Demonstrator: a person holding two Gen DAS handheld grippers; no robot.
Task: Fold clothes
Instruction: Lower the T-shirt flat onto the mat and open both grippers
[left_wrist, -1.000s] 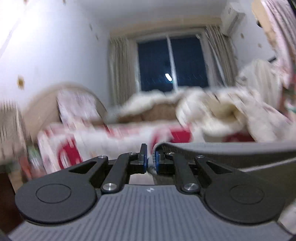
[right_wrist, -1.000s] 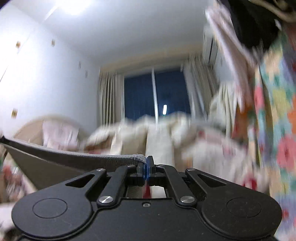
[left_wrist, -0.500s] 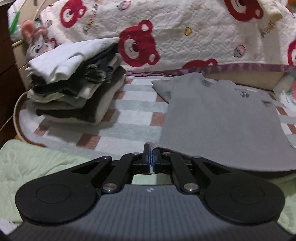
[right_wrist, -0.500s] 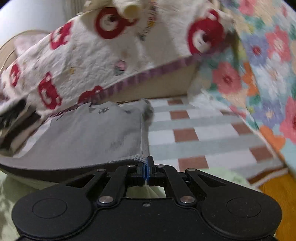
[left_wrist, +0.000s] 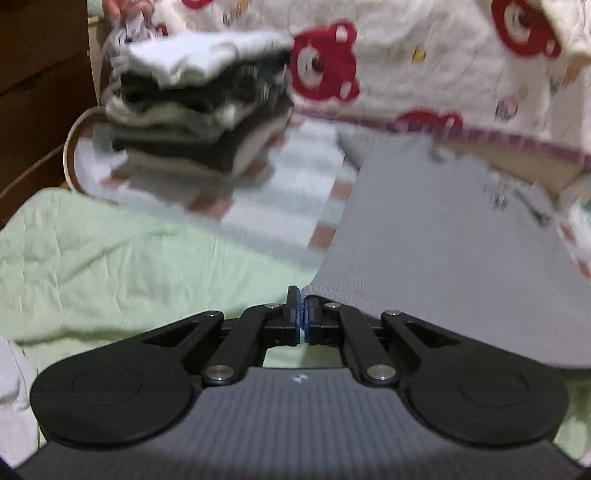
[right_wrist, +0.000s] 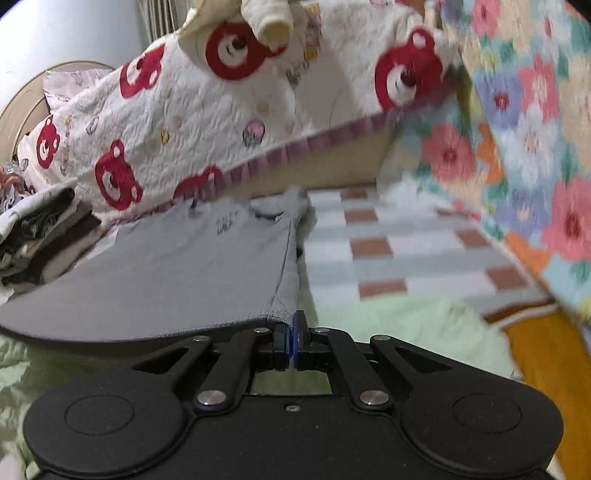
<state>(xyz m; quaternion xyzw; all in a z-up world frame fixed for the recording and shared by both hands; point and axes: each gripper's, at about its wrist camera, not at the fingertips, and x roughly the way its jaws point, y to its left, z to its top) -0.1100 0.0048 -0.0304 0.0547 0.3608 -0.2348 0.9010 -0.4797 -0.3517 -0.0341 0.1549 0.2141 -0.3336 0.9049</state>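
A grey T-shirt (left_wrist: 443, 229) lies stretched over the checked cloth (left_wrist: 295, 192), collar end far, hem end near. My left gripper (left_wrist: 303, 314) is shut on the hem's left corner. In the right wrist view the same grey T-shirt (right_wrist: 192, 266) spreads to the left, and my right gripper (right_wrist: 293, 332) is shut on its right hem corner. The hem between the two grippers hangs slightly above a pale green blanket (left_wrist: 110, 258).
A stack of folded clothes (left_wrist: 199, 110) sits at the far left on the checked cloth. A white quilt with red bears (right_wrist: 184, 122) drapes behind. A flowered blanket (right_wrist: 524, 147) hangs at the right. Dark wooden furniture (left_wrist: 37, 92) stands at the left.
Both grippers swung down from facing the window to facing the bed. The T-shirt went from hanging in the air to spread flat, and the grippers have since drawn nearer over the green blanket.
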